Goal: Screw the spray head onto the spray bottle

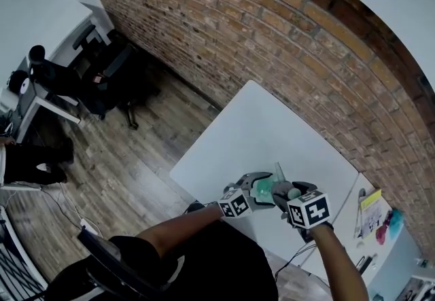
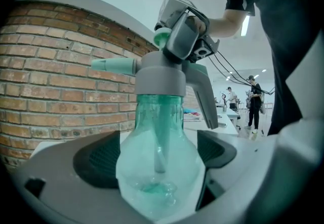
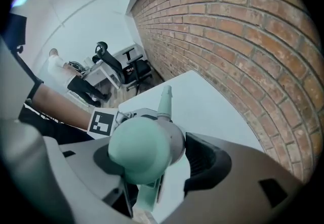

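A clear teal spray bottle stands upright between the pads of my left gripper, which is shut on its round body. The grey spray head sits on the bottle's neck, with its teal nozzle pointing left and its trigger hanging at the right. My right gripper comes down from above. The spray head's teal top knob lies between its wide jaws, and the pads do not press on it. In the head view both grippers hold the bottle above the near part of the white table.
A brick wall runs behind the table. Office chairs and a desk stand on the wooden floor to the left. A second table at the right carries papers and small items. People stand far off in the left gripper view.
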`<move>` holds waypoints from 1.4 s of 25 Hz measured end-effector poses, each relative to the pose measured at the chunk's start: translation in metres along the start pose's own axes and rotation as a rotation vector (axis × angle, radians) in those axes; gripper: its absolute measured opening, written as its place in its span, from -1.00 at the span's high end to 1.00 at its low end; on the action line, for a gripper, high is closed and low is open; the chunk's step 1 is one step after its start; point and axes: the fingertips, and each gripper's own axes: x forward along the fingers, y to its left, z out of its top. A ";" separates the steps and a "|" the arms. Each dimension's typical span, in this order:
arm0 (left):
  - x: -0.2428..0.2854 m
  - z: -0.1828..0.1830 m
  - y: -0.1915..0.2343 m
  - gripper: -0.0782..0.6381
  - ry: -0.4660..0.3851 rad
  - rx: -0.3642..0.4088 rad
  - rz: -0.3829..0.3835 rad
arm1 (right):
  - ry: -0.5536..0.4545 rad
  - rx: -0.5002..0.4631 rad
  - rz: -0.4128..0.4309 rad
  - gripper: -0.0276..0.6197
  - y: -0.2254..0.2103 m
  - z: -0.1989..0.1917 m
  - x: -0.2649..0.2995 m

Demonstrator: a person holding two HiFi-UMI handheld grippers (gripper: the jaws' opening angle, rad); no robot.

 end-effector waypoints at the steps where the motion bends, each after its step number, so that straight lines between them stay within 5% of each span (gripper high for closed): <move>1: 0.000 0.000 0.000 -0.51 0.001 -0.001 0.002 | 0.011 -0.023 0.002 0.04 0.001 0.000 -0.001; 7: 0.001 0.000 0.000 -0.51 0.003 0.001 -0.003 | -0.022 -0.380 -0.053 0.04 0.016 0.027 -0.037; 10: 0.001 -0.001 0.000 -0.51 0.001 0.003 0.000 | 0.012 -0.764 -0.086 0.05 0.028 0.030 -0.054; 13: 0.001 -0.001 0.000 -0.51 0.002 0.002 0.001 | 0.182 -1.237 -0.164 0.05 0.021 0.012 -0.056; 17: 0.001 0.000 0.000 -0.51 0.002 0.002 -0.001 | 0.280 -1.586 -0.163 0.05 0.014 0.003 -0.048; 24: 0.001 0.001 0.001 -0.51 0.002 -0.001 -0.002 | 0.372 -1.902 -0.175 0.05 0.005 -0.002 -0.024; 31: 0.000 0.001 0.000 -0.51 0.002 0.002 -0.004 | 0.384 -1.997 -0.122 0.05 0.005 -0.011 -0.009; 35: 0.000 0.001 0.000 -0.51 0.003 -0.001 -0.004 | 0.362 -1.952 -0.119 0.04 0.006 -0.009 -0.008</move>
